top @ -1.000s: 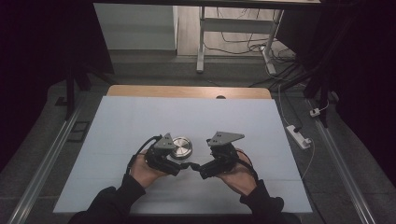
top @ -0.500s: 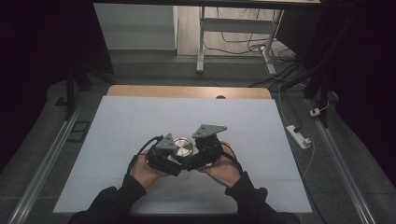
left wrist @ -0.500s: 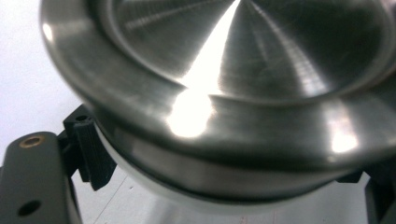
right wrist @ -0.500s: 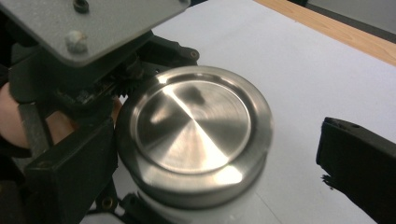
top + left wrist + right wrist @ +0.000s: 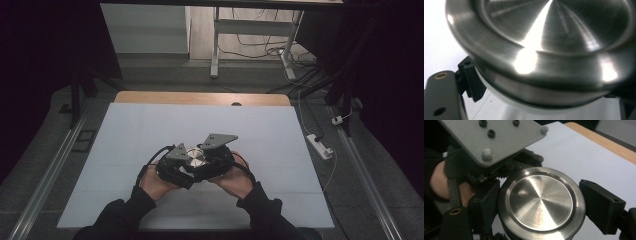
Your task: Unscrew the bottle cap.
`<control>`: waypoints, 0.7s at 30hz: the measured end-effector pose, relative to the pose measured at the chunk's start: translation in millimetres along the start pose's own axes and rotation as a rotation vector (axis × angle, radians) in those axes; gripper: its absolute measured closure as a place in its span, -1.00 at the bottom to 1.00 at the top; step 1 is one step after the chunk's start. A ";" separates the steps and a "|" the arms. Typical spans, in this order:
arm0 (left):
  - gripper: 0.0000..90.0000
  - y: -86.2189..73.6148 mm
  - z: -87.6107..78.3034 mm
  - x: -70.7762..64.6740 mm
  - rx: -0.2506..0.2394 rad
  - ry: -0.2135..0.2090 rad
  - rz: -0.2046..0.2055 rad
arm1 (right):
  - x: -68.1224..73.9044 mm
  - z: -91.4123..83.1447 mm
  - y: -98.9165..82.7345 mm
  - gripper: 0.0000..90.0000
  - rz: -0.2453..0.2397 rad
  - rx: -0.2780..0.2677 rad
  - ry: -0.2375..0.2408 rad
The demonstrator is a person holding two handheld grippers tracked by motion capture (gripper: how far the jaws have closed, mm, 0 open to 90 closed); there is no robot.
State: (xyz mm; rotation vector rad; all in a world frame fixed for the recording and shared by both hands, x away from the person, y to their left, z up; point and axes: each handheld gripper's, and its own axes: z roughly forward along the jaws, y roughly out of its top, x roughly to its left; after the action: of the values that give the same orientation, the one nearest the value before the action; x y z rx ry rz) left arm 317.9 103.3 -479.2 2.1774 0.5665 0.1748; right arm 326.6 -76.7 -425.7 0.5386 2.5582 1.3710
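Both hands have closed in on each other since a second ago: the right gripper [image 5: 216, 161], then well apart from the left with its grey plate standing clear, has swung in until the two tools meet around the round steel tin [image 5: 194, 160].

Nearest the person, two dark sleeves and bare hands come in over the near edge of the pale blue mat [image 5: 125, 130]; the left hand [image 5: 156, 182] and right hand [image 5: 235, 180] cup the tools from either side. Just beyond them, the left gripper [image 5: 176, 167] has the tin from the left. In the left gripper view the tin's brushed lid [image 5: 544, 37] sits right against the camera, with one ribbed pad [image 5: 472, 80] touching its side wall and the other hidden, so I judge this gripper clamped on it. In the right gripper view the tin [image 5: 541, 205] lies between the jaws, lid up. The left-hand pad [image 5: 485, 205] looks to be touching its rim; the right-hand one [image 5: 601, 205] seems to stand just short of it, so whether this gripper has closed I cannot tell.

Everything turns on that: the tin sits dead between the right gripper's jaws, flat face up, round in plan and so without a long axis to align.

Farther off, the mat's far half is bare up to the wooden table edge [image 5: 200, 98].
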 end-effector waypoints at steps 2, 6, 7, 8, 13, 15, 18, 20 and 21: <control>-0.65 0.1 -1.3 0.6 -0.002 -0.035 0.018 | -4.9 -2.0 0.6 -0.57 -0.030 0.001 0.064; -0.65 0.3 -2.8 0.6 -0.008 -0.091 0.051 | -18.8 -4.9 -0.3 -0.57 -0.108 -0.013 0.236; -0.65 0.4 -3.0 -0.4 -0.007 -0.125 0.074 | -23.1 -4.9 -1.4 -0.57 -0.129 -0.022 0.288; -0.65 0.5 -2.6 -0.9 -0.004 -0.127 0.084 | -26.8 -4.8 -2.6 -0.57 -0.144 -0.028 0.333; -0.66 0.8 -3.2 -0.3 0.000 -0.085 0.065 | -28.9 -4.9 -4.8 -0.84 -0.107 -0.043 0.339; -0.65 0.0 -5.3 1.3 -0.013 -0.054 0.039 | -26.4 -8.6 -1.7 -0.98 -0.085 -0.027 0.286; -0.66 -0.5 -7.2 3.1 -0.019 -0.019 0.015 | -20.0 -15.0 2.9 -1.00 -0.067 -0.015 0.159; -0.65 -0.9 -8.2 5.0 -0.021 0.008 -0.009 | -15.1 -16.4 5.0 -0.99 -0.042 -0.017 0.103; -0.65 -1.1 -8.1 5.2 -0.022 0.025 -0.019 | -15.1 -16.4 5.0 -0.99 -0.042 -0.017 0.103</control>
State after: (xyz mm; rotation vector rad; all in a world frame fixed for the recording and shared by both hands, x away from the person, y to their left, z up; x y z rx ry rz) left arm 319.6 112.0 -475.4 2.1505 0.5968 0.1966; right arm 336.2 -92.7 -412.6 0.4193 2.6197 1.4411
